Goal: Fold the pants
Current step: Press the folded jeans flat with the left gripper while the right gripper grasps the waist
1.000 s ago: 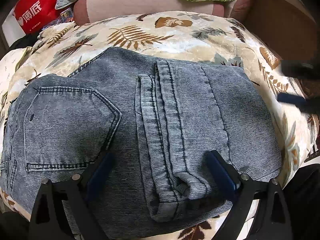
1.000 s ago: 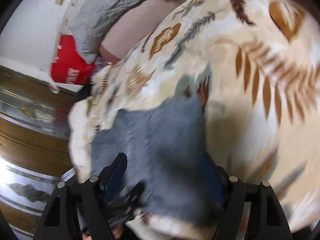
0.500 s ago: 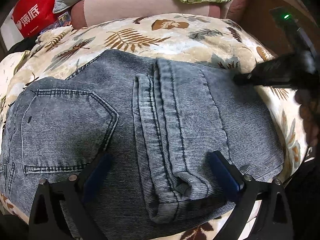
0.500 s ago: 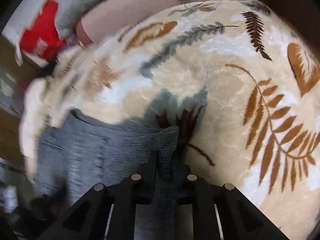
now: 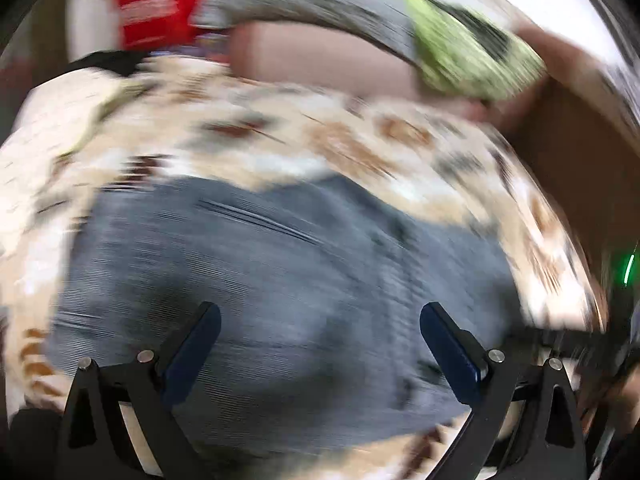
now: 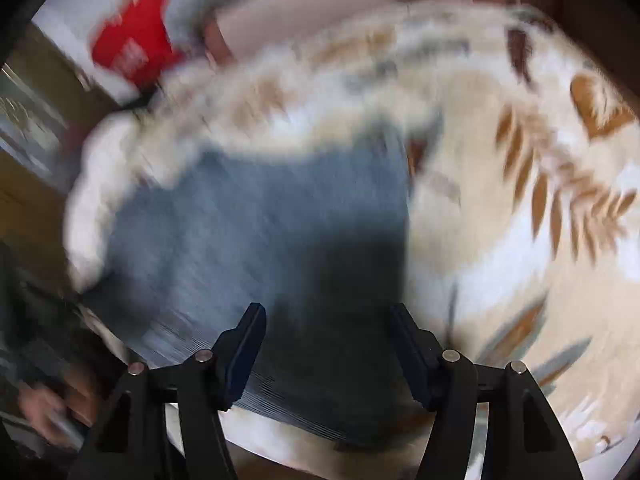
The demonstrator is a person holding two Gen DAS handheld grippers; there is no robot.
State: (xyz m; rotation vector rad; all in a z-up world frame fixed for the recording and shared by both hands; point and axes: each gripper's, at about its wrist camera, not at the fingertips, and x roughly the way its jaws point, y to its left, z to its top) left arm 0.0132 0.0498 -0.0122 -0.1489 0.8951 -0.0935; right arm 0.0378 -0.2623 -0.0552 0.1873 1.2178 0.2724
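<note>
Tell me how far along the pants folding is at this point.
Done: the pants lie as a compact folded block on the blanket. In hand: nothing; the left hand-held gripper is open above the denim, and the right hand-held gripper has its jaws opening, gripping no cloth. Left: little visible, perhaps a final tidy; blur hides the edges.

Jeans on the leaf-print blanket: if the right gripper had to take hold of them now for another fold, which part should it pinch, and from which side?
Probably the straight edge of the jeans facing the bare blanket. It lies flat and exposed, so one finger could slide under from that side. The right gripper hangs above the denim, jaws opening, nothing between them. Blur hides the seams.
</note>
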